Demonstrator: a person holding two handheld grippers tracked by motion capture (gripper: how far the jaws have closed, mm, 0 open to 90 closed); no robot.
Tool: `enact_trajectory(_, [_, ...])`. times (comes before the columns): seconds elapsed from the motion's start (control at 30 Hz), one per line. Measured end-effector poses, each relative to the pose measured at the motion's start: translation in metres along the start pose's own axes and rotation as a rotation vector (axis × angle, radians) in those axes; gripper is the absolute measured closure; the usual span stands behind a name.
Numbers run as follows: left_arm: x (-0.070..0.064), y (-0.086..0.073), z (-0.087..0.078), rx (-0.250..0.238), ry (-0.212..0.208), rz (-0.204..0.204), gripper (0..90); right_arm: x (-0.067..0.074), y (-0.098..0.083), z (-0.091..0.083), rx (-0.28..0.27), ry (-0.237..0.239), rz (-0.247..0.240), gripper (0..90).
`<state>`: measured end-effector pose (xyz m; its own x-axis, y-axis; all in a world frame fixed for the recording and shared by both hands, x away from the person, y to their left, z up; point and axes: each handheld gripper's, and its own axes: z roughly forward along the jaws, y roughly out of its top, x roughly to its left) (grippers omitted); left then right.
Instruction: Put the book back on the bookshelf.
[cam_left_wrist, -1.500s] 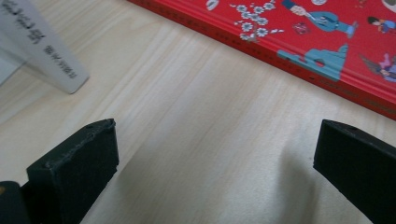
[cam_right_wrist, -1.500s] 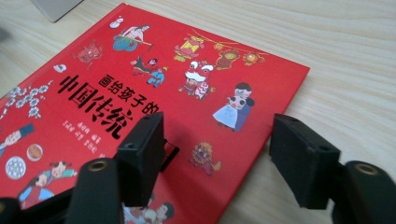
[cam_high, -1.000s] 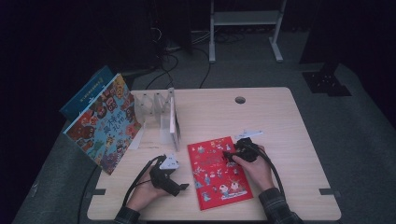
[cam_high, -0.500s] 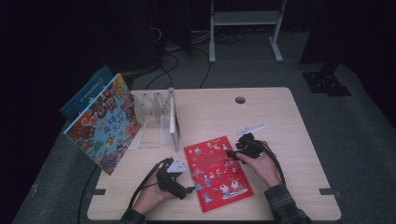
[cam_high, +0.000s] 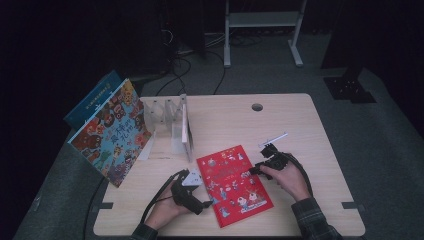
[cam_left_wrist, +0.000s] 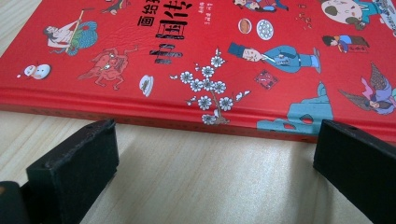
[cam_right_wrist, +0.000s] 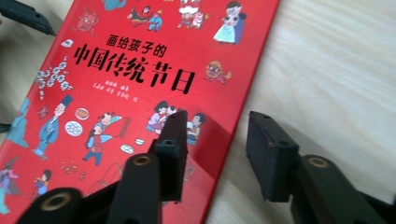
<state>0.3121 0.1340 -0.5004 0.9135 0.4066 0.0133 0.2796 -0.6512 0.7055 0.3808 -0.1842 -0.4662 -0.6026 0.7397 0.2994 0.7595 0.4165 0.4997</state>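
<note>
Red book (cam_high: 235, 185) flat on table (cam_high: 300, 125), right tongs (cam_right_wrist: 212, 154) closing astride its edge

I read the red book's (cam_right_wrist: 140, 70) cover title in black — 画给孩子的 above, larger 中国传统节日 below. Tiny author line beneath, toward 7 o'clock — too small for me to read.

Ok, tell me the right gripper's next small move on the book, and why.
Probably lower the right gripper and close on the book's edge. Its jaws have just been closing and straddle that edge, one over the red cover, one over the table, neither pad pressing yet.
</note>
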Motion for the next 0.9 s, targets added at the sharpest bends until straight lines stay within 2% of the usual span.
enact_trajectory(0.1, [0.000,0.000,0.000,0.001,0.000,0.000,0.0,0.000,0.005,0.004,0.037,0.032,0.021,62.7])
enact_trajectory(0.23, [0.000,0.000,0.000,0.001,-0.001,0.003,0.0,-0.001,0.008,0.008,0.069,0.012,0.035,63.9])
enact_trajectory(0.33, [0.000,0.000,0.000,0.000,-0.002,0.005,0.0,-0.005,0.008,0.008,0.085,0.034,0.071,65.6])
enact_trajectory(0.4, [0.000,0.000,0.000,0.001,-0.003,0.005,0.0,-0.006,0.009,0.007,0.099,0.040,0.074,68.2])
enact_trajectory(0.53, [0.001,0.000,0.000,0.001,-0.006,0.007,0.0,-0.004,0.011,0.004,0.119,0.026,0.049,74.3])
enact_trajectory(0.63, [0.001,0.000,0.001,0.000,-0.010,0.008,0.0,-0.005,0.012,0.001,0.123,0.057,0.070,71.5])
enact_trajectory(0.77, [0.001,0.000,0.001,0.001,-0.011,0.006,0.0,-0.007,0.012,0.005,0.162,0.052,0.081,67.6])
enact_trajectory(0.87, [0.001,0.000,0.001,-0.001,-0.010,0.005,0.0,-0.009,0.011,0.006,0.166,0.072,0.104,66.6])
enact_trajectory(0.9, [0.001,0.000,0.001,0.000,-0.010,0.006,0.0,-0.010,0.010,0.008,0.181,0.094,0.122,65.0])
